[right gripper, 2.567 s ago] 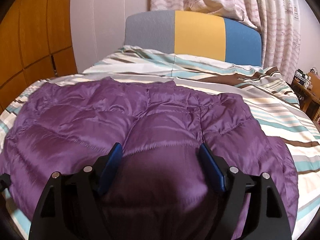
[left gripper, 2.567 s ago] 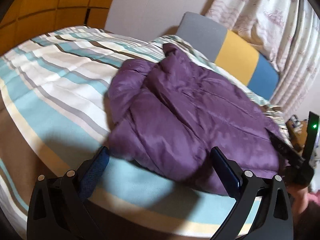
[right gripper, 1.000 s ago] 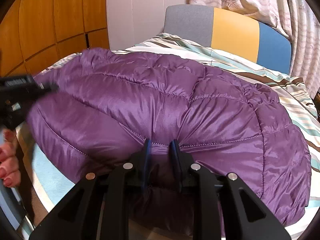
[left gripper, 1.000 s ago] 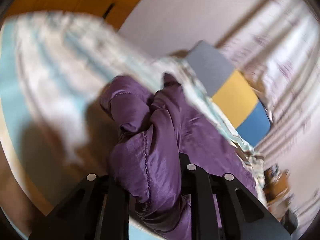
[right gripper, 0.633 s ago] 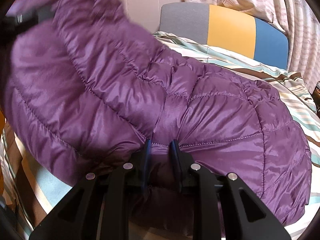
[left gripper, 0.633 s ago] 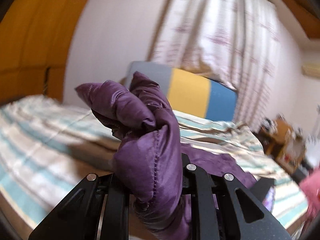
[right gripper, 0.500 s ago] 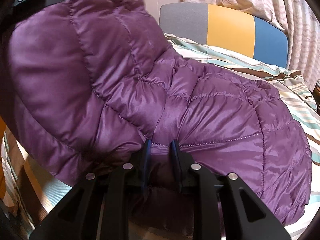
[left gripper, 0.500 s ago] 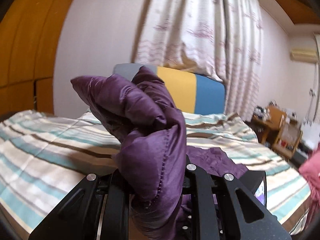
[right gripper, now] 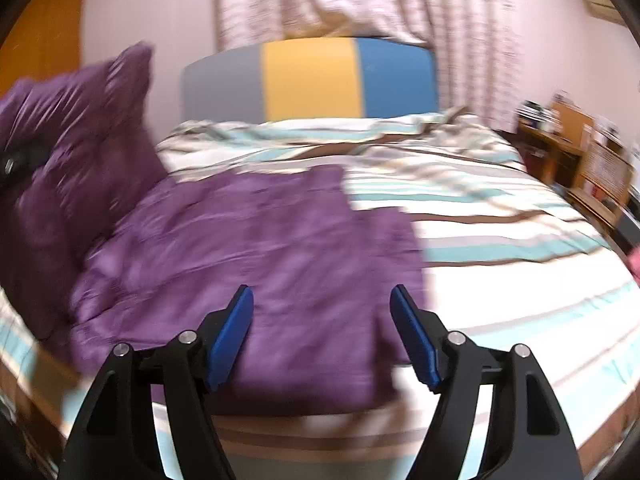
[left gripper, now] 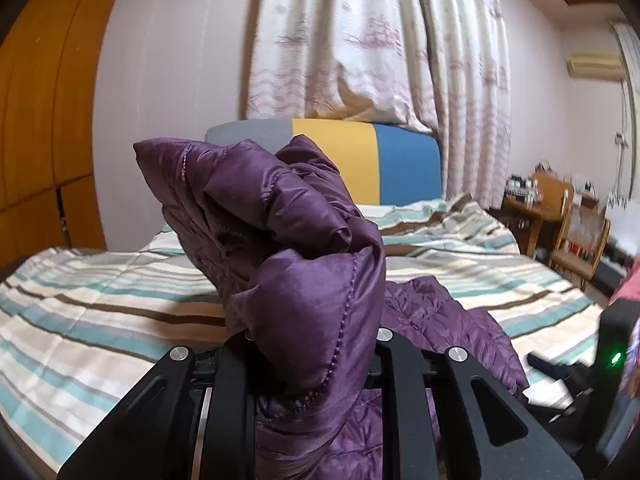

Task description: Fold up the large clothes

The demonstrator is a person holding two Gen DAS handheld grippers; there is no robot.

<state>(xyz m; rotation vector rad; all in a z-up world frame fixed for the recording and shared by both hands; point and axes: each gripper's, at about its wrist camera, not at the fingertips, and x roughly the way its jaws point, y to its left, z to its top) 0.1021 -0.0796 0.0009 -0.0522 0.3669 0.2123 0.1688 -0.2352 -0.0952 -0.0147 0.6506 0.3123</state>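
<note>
Our right gripper (right gripper: 322, 336) has just let go, blue pads wide apart over the purple quilted puffer jacket (right gripper: 256, 248) on the striped bed (right gripper: 500, 248). Left gripper (left gripper: 312, 360) still pinches a raised bunch of it; fold half made, we judge.

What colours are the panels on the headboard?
Grey, yellow and blue, left to right, on the headboard; sharpest in the left wrist view.

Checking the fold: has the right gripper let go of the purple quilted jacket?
Yes. The right gripper now gapes open above the purple quilted jacket on the striped bed.
</note>
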